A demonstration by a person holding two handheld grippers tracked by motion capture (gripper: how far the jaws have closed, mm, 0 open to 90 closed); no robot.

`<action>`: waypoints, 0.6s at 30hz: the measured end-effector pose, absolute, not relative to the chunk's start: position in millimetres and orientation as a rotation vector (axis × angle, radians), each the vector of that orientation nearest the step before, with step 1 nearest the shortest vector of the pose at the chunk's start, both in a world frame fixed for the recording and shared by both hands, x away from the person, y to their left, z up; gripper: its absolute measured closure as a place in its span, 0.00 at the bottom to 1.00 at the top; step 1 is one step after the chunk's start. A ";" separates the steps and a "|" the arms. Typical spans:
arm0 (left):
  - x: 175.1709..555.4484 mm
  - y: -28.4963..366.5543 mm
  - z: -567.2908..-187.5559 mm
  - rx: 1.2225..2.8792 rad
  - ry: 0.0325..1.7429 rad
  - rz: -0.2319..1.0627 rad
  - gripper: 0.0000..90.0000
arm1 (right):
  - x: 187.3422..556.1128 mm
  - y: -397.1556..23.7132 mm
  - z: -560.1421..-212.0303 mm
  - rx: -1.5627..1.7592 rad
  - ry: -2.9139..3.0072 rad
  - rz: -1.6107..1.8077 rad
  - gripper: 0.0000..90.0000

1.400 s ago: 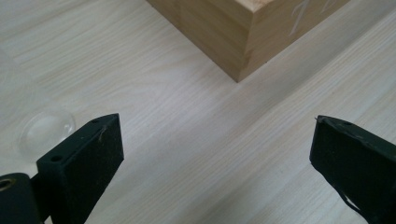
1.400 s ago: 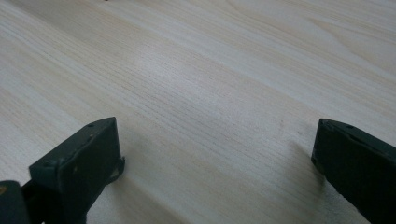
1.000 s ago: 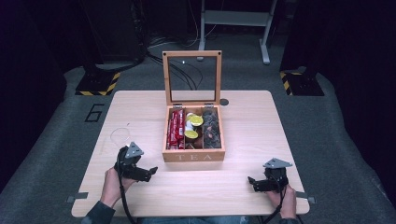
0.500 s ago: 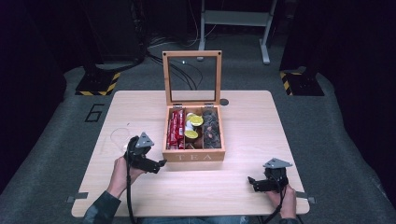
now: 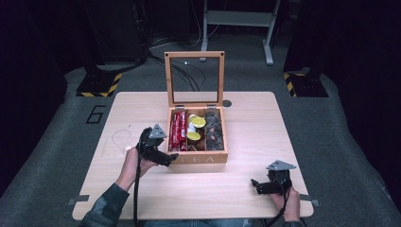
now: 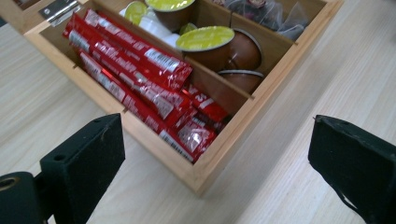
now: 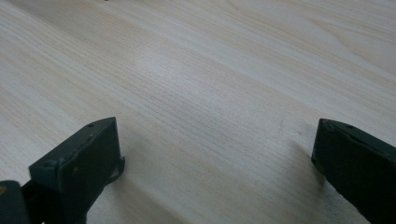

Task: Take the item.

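Observation:
A wooden tea box marked TEA stands mid-table with its glass lid upright. Its left compartment holds several red sachets. The middle one holds green-lidded brown capsules, and the right one holds clear-wrapped dark items. My left gripper is open at the box's front left corner, jaws wide apart over the corner. My right gripper is open near the table's front right, low over bare wood.
The light wooden table has a faint white ring left of the box and a small dark disc behind it. Black stands and yellow-striped bases sit on the floor beyond.
My left gripper has moved forward and right from the table's front left up to the box's front left corner. The right gripper has stayed put.

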State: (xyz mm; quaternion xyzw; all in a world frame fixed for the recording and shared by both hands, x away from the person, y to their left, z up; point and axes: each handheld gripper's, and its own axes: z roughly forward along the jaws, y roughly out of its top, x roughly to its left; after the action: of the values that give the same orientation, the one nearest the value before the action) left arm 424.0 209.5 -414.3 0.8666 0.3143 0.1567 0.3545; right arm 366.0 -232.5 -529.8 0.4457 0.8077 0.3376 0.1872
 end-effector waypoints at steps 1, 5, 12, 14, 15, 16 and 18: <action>426.3 206.8 -412.8 2.241 0.805 0.405 0.04 | 366.1 -232.6 -529.7 1.253 2.274 0.950 0.01; 433.6 197.4 -408.7 2.254 0.787 0.393 0.04 | 366.1 -232.6 -529.8 1.251 2.273 0.950 0.01; 444.7 181.6 -400.9 2.258 0.747 0.369 0.04 | 366.2 -232.6 -529.8 1.250 2.274 0.950 0.01; 448.5 175.9 -399.2 2.257 0.738 0.360 0.04 | 366.2 -232.7 -529.8 1.249 2.274 0.950 0.01; 449.8 173.9 -399.0 2.257 0.736 0.366 0.04 | 366.2 -232.6 -529.8 1.250 2.274 0.950 0.01; 451.7 171.2 -398.6 2.258 0.733 0.365 0.04 | 366.2 -232.6 -529.8 1.250 2.273 0.951 0.01; 456.1 165.7 -396.9 2.263 0.724 0.360 0.05 | 366.2 -232.6 -529.8 1.249 2.273 0.951 0.01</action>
State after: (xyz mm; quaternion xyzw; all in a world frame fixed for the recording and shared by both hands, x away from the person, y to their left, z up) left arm 456.1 165.7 -396.9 0.8783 0.2808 0.1398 0.3608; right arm 366.2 -232.6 -529.8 0.4439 0.8082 0.3381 0.1885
